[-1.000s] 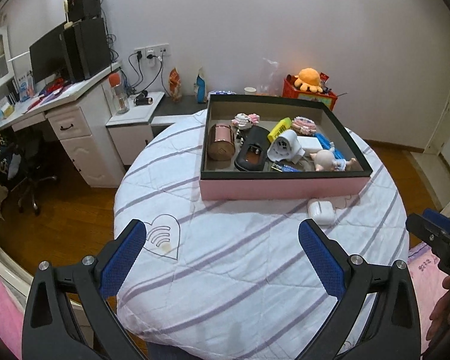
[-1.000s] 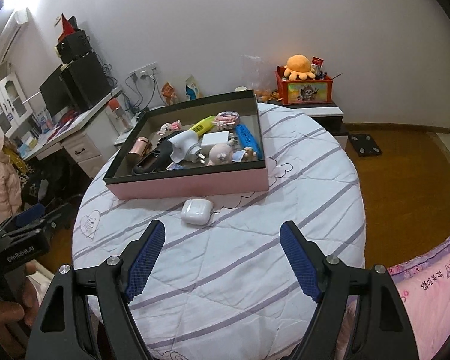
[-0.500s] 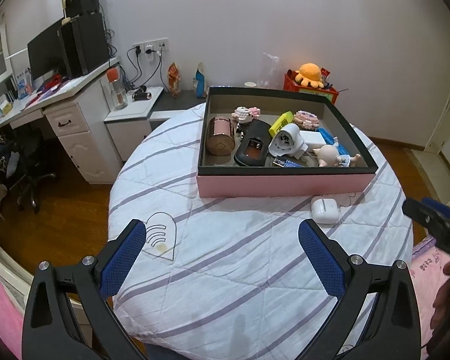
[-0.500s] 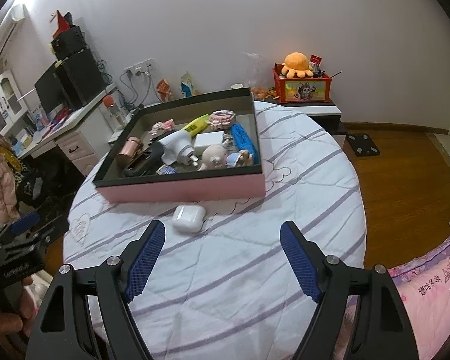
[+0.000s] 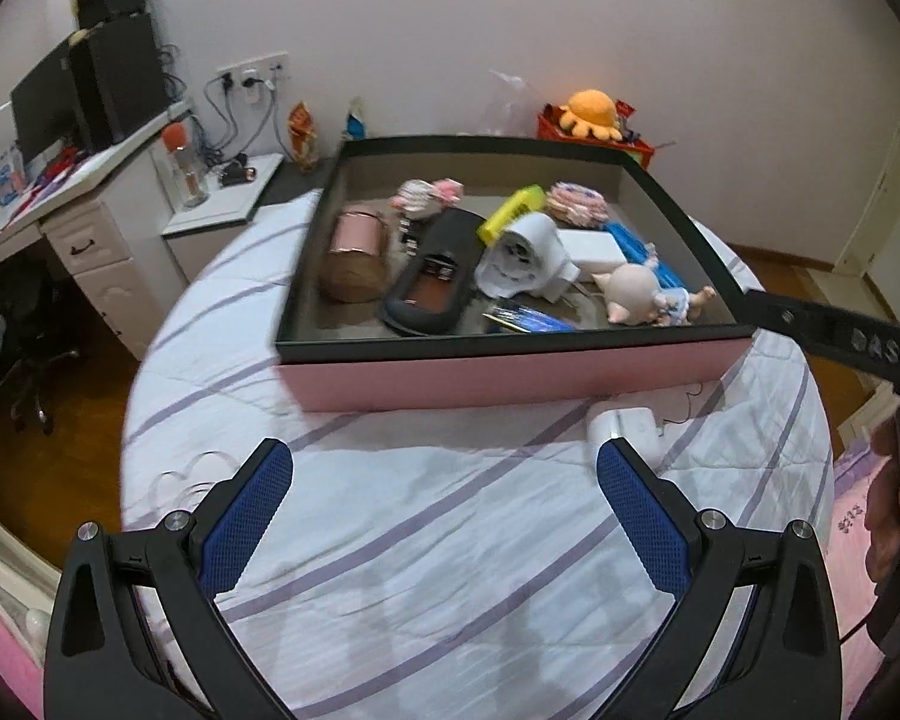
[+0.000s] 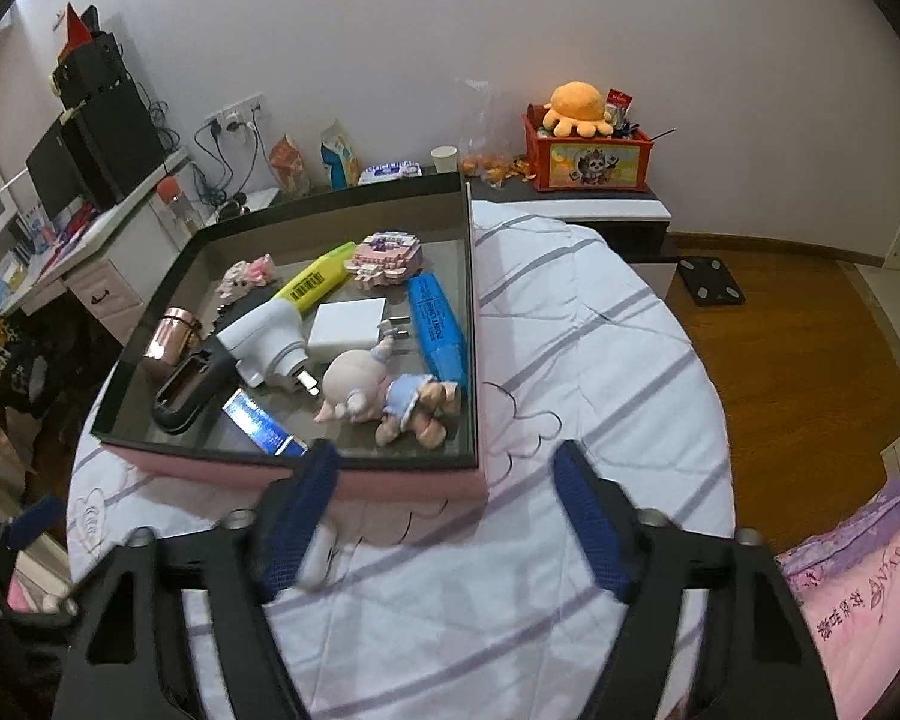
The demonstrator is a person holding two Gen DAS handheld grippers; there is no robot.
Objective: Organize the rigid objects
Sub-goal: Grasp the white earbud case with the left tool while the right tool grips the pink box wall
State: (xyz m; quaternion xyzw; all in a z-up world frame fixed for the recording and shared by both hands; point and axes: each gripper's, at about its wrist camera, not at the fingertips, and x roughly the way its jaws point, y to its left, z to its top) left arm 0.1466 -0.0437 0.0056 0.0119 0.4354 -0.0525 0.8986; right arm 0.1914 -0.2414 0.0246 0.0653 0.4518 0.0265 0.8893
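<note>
I'm closing the right gripper (image 6: pixel 444 510) near the white earbud case (image 5: pixel 627 426), nothing gripped. Left gripper (image 5: pixel 444 516) is hanging wide open, empty, over the quilt (image 5: pixel 450 540).

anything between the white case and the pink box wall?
Bare striped cloth only, between the white case and the pink box; the left wrist view shows it.
</note>
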